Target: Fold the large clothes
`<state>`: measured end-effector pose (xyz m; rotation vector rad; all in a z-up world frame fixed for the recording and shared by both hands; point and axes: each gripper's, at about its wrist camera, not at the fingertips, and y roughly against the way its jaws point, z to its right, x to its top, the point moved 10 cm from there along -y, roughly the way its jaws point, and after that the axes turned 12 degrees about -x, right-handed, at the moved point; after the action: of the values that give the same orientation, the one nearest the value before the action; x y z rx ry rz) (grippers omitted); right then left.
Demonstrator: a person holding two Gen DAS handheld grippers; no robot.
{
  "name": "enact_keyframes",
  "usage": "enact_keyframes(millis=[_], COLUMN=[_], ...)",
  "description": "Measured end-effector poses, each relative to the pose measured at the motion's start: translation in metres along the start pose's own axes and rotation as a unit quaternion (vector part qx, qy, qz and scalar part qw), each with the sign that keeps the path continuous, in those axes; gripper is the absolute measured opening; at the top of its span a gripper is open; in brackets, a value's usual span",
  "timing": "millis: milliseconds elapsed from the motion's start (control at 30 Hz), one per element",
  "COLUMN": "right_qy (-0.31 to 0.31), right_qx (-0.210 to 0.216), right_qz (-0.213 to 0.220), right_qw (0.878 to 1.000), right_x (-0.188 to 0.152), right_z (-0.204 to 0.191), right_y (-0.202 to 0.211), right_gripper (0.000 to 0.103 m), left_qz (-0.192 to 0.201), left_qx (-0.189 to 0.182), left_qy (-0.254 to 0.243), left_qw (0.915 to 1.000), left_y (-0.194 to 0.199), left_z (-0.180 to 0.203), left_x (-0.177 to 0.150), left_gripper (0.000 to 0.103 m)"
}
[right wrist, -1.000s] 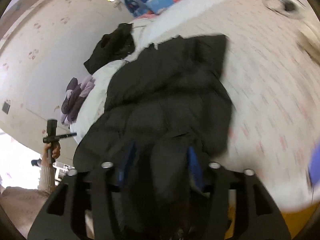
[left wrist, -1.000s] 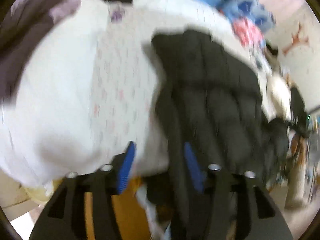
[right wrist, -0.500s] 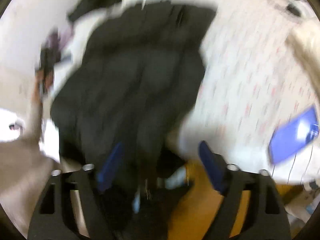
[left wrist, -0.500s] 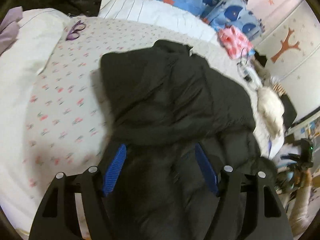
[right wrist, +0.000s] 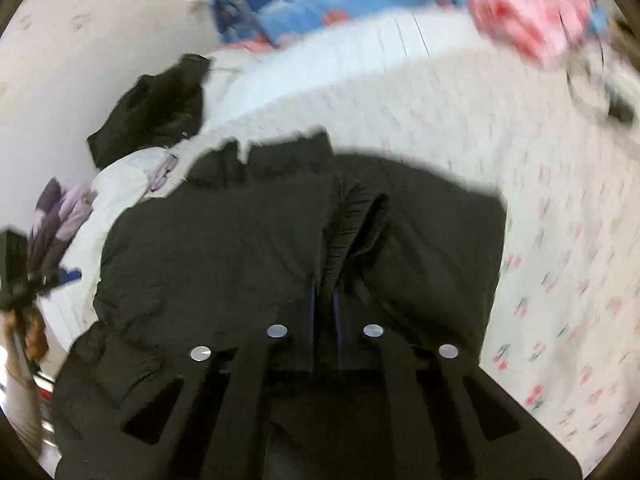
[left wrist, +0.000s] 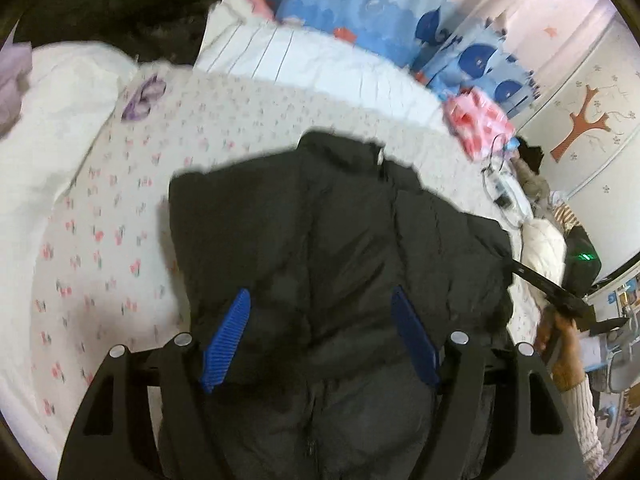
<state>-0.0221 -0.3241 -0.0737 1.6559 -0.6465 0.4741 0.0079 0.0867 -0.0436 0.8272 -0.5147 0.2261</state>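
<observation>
Puffy quilted black jacket (left wrist: 340, 248)

Both my wrist cameras look steeply down along my jaws, close over the black jacket (left wrist: 340, 240) on the bed (left wrist: 120, 240), which both views share.

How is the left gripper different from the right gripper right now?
The left gripper has its blue fingers spread wide; the right gripper has its fingers pressed together.
The left gripper pinches nothing, with the black puffer jacket lying loose between its fingers; the right gripper is clamped on a ridge of jacket fabric.
Both are black with blue pads, point down at the same jacket on the flowered bed sheet.
</observation>
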Motion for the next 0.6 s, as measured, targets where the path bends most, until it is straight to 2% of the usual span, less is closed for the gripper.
enact_keyframes(millis=[100, 167, 200, 267, 367, 433, 567, 600], right_qy=[-0.012, -0.023, -0.033, -0.055, -0.068, -0.081, -0.075, -0.076], right_qx=[-0.024, -0.051, -0.061, -0.078, -0.087, -0.072, -0.083, -0.088], right_qz=[0.068, 0.073, 0.061, 0.001, -0.068, -0.075, -0.057, -0.047], right_qw=[0.997, 0.996, 0.996, 0.995, 0.992, 0.991, 0.992, 0.992], right_x=[0.028, 0.029, 0.024, -0.005, -0.050, -0.056, -0.049, -0.048], right_z=[0.013, 0.032, 0.042, 0.067, 0.087, 0.089, 0.088, 0.088], right_y=[0.046, 0.051, 0.040, -0.001, -0.052, -0.056, -0.031, -0.021], right_gripper=[0.006, 0.006, 0.006, 0.006, 0.012, 0.017, 0.025, 0.032], left_qz=[0.028, 0.029, 0.021, 0.001, -0.042, -0.065, -0.060, -0.059], left_qx=[-0.013, -0.015, -0.017, -0.010, 0.028, 0.045, 0.053, 0.059], left_qy=[-0.016, -0.019, -0.020, -0.019, -0.010, 0.002, 0.005, 0.005], left_qw=[0.9994, 0.9993, 0.9994, 0.9998, 0.9987, 0.9969, 0.9968, 0.9965], left_y=[-0.003, -0.016, -0.028, -0.054, -0.096, -0.115, -0.107, -0.103], left_z=[0.011, 0.014, 0.014, 0.008, -0.019, -0.037, -0.037, -0.038], left_x=[0.020, 0.024, 0.023, 0.018, 0.001, -0.011, -0.014, -0.014], left_gripper=[0.077, 0.079, 0.079, 0.079, 0.079, 0.079, 0.079, 0.079])
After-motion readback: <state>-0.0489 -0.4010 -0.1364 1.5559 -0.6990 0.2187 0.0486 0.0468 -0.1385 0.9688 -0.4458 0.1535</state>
